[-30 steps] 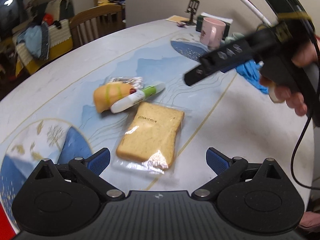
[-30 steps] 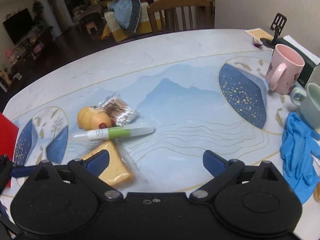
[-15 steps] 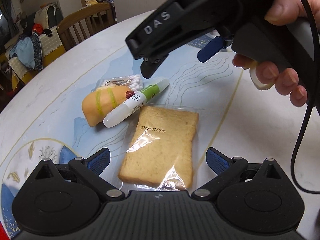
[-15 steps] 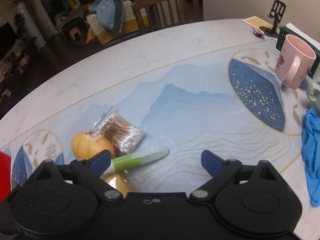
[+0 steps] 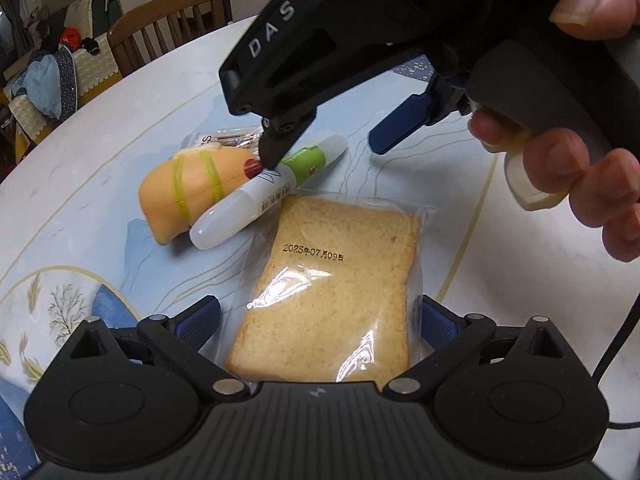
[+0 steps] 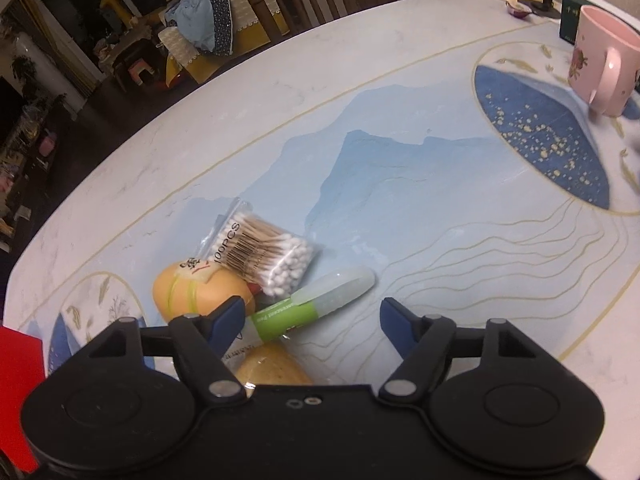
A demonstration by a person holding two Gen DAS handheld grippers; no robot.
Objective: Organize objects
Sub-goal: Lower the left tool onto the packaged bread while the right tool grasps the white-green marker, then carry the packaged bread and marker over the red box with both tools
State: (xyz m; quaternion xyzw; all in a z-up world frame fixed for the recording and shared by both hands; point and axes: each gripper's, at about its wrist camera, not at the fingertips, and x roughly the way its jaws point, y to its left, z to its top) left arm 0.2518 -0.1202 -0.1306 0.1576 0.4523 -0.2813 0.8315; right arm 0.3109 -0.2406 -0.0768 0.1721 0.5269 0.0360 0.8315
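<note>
Right gripper [image 6: 310, 318] hung low over the white and pale-blue patterned surface [image 6: 400, 184], its jaws closing but still apart, with the white marker pen with a green label and translucent cap [image 6: 316, 304] lying between them, nearer the left blue pad; whether that pad touched the pen could not be told. In the left wrist view the same gripper [image 5: 324, 144] came in from the upper right, held by a person's hand [image 5: 580, 184], one black fingertip down beside the pen [image 5: 268, 192]. Just left of the pen lay an orange rounded toy with yellow-green bands [image 5: 180, 196], and beyond it a clear bag of wooden cotton swabs [image 6: 260, 252]. Left gripper [image 5: 318, 322] stood released, its blue pads either side of the near end of a slice of bread in clear plastic wrap [image 5: 332, 304], not pressing it. A pink mug [image 6: 604, 60] stood far right.
</note>
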